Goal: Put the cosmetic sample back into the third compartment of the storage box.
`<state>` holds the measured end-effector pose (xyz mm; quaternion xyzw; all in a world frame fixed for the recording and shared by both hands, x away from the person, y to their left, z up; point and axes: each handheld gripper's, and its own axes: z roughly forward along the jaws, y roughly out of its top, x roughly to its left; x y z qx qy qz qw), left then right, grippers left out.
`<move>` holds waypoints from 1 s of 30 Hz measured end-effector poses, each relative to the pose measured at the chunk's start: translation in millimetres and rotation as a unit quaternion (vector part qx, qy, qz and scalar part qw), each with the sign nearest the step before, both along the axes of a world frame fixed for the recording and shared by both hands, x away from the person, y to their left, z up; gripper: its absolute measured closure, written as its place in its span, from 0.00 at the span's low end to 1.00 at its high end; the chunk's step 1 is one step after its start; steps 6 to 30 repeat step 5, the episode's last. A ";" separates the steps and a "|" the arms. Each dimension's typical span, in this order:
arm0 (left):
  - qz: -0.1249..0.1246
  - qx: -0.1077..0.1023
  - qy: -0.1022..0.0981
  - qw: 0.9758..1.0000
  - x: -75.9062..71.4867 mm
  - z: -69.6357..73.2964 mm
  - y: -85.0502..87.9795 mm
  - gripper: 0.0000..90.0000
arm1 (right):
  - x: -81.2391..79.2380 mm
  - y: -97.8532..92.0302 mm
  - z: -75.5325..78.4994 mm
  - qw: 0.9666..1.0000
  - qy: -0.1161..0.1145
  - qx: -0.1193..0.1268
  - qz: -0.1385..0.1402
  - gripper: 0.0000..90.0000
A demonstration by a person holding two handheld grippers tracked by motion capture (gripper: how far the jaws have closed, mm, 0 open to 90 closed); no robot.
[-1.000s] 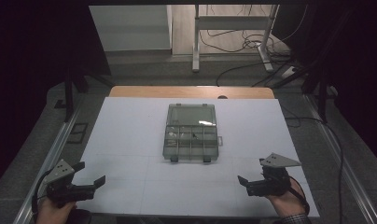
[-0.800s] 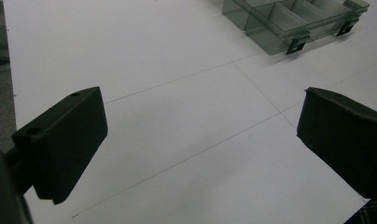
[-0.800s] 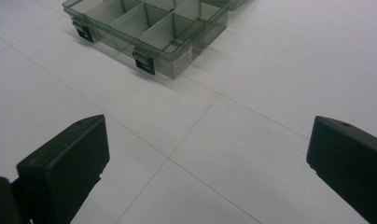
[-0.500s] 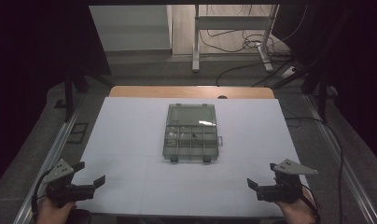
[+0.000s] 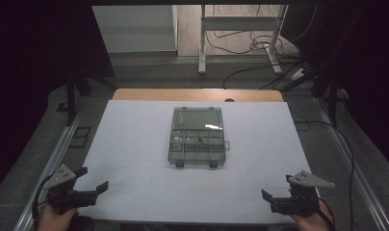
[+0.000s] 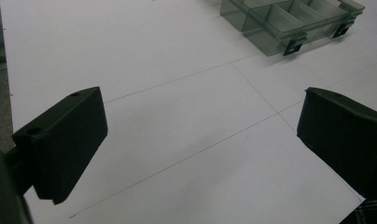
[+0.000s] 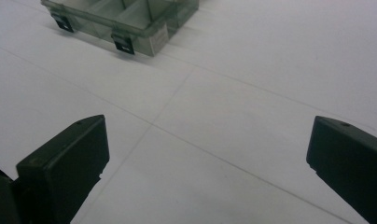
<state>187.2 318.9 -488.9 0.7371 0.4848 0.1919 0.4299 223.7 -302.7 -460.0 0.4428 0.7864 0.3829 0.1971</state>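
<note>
Right claw [image 5: 274,201] has slid back toward the tabletop's [image 5: 135,144] near edge; left claw [image 5: 89,185] hasn't budged. Both gape wide, released, well short of the organizer box [image 5: 196,137], so I'd guess nothing's started.

clear grey plastic organiser box [image 5: 197,136] lay flat at table centre, lid shut, two dark latches on near edge, divided compartments w/ small bits inside, contents too small to tell.
</note>
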 end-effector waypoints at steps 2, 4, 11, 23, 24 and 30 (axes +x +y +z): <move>0.000 0.000 0.000 1.000 0.0 0.0 0.0 0.02 | -0.2 -0.6 -0.9 1.000 0.002 -0.002 -0.002 0.00; 0.000 0.000 0.000 1.000 0.3 0.1 -0.2 0.02 | -0.1 -2.6 -2.1 1.000 0.005 0.001 -0.004 0.00; 0.000 0.000 0.001 1.000 0.5 0.2 -0.3 0.02 | -0.2 -2.9 -1.8 1.000 0.004 0.001 -0.005 0.00; 0.000 0.000 0.001 1.000 0.5 0.2 -0.3 0.02 | -0.2 -2.9 -1.8 1.000 0.004 0.001 -0.005 0.00; 0.000 0.000 0.001 1.000 0.5 0.2 -0.3 0.02 | -0.2 -2.9 -1.8 1.000 0.004 0.001 -0.005 0.00; 0.000 0.000 0.001 1.000 0.5 0.2 -0.3 0.02 | -0.2 -2.9 -1.8 1.000 0.004 0.001 -0.005 0.00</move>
